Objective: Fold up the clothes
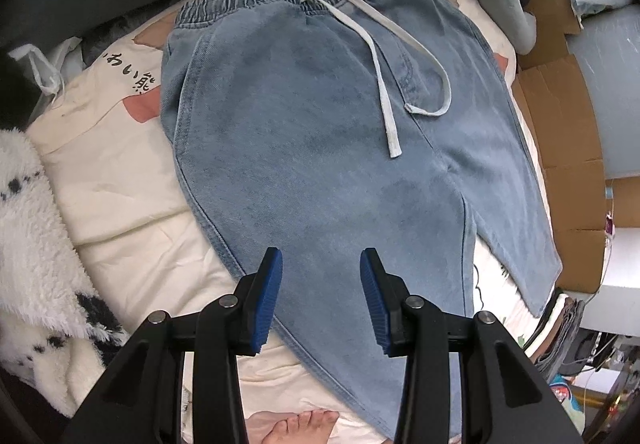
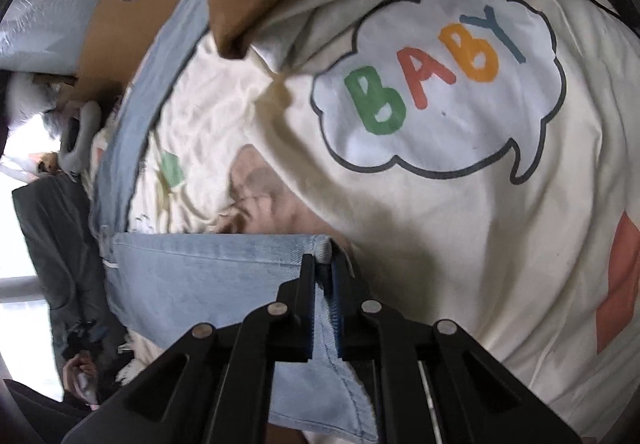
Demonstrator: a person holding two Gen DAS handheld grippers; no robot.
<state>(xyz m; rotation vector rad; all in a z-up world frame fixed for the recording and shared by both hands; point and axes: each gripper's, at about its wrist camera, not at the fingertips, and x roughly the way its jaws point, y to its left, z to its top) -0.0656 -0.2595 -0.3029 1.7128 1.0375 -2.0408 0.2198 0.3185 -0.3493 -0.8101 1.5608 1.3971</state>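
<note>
Right tongs (image 2: 323, 264) clamping jeans hem (image 2: 256, 244)

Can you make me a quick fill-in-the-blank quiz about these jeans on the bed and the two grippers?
1. The right gripper is shut on the ____ of the jeans.
2. The left gripper hovers with its jaws ____.
3. The drawstring is ____ in colour.
4. The bedsheet bubble reads ____.

Missing words: hem; open; white; BABY
</note>
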